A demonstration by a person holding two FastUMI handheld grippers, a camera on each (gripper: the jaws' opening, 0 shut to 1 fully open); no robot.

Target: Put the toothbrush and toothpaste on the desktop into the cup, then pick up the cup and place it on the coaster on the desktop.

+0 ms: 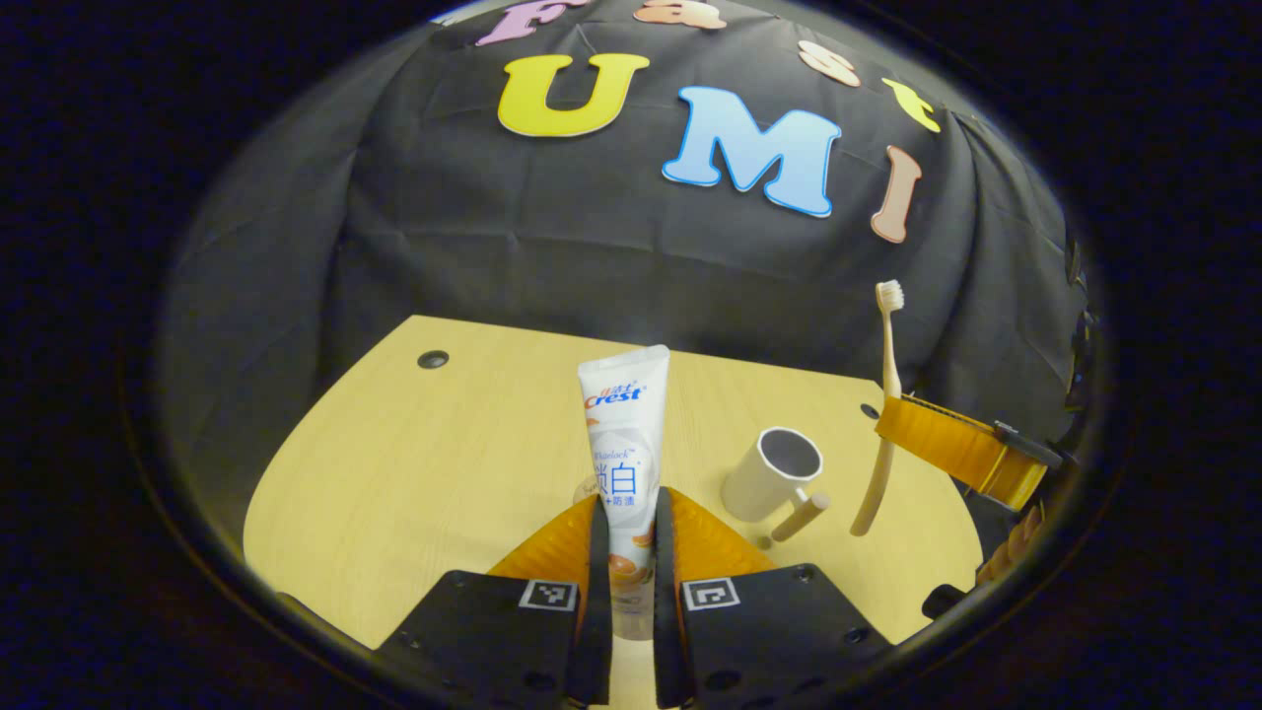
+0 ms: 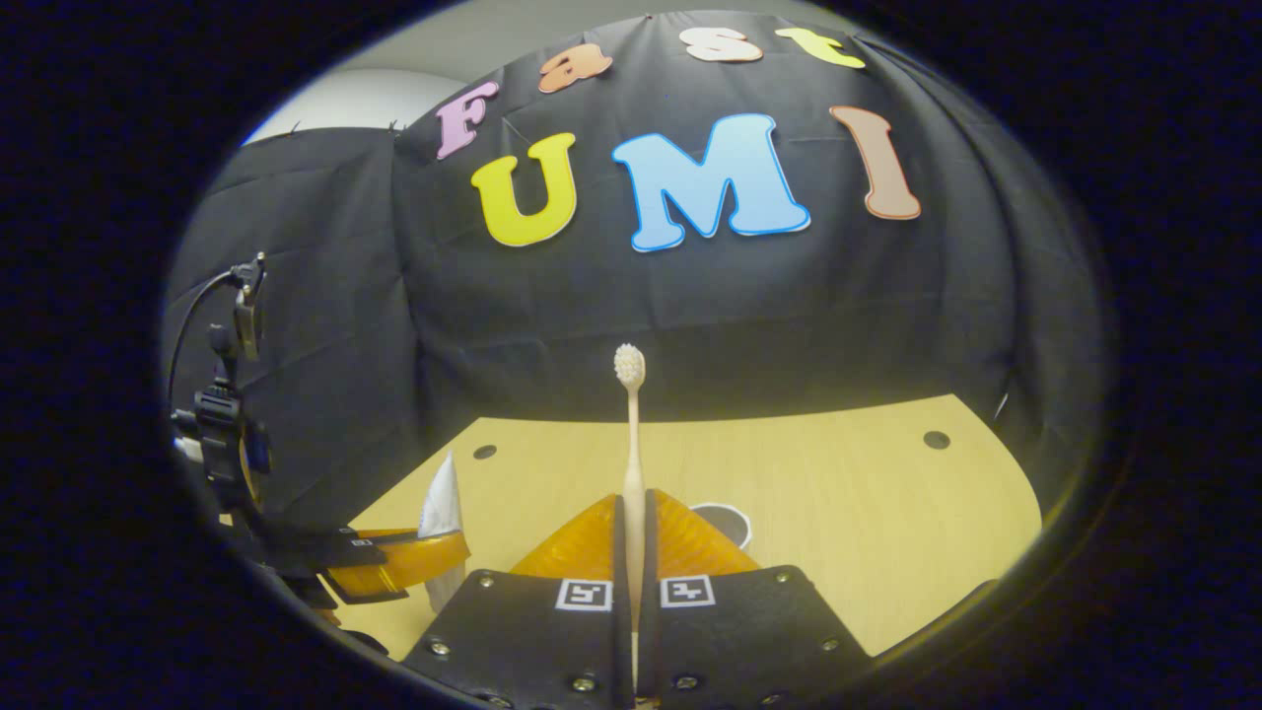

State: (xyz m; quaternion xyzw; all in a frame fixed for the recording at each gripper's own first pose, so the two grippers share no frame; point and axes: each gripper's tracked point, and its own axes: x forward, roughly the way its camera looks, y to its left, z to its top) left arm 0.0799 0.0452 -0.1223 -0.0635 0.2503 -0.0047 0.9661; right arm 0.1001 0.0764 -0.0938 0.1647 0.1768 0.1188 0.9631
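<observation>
Fingers: left gripper (image 1: 631,552) pinches glossy toothpaste tube (image 1: 623,444) upright, right gripper (image 2: 634,552) clamps slim toothbrush (image 2: 631,444) w/ bristles up.

Toothpaste (image 1: 621,463) stands upright between the left gripper (image 1: 631,552) fingers above the desktop (image 1: 414,473). Ahead and to that gripper's right sits the cup (image 1: 769,473), with the right gripper (image 1: 961,444) beyond it, holding the toothbrush (image 1: 884,414) upright.

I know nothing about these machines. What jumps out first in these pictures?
A toothpaste tube stands upright, pinched in the left gripper over the wooden desk. The right gripper holds a toothbrush bristles-up. A white cup waits on the desk between them.
</observation>
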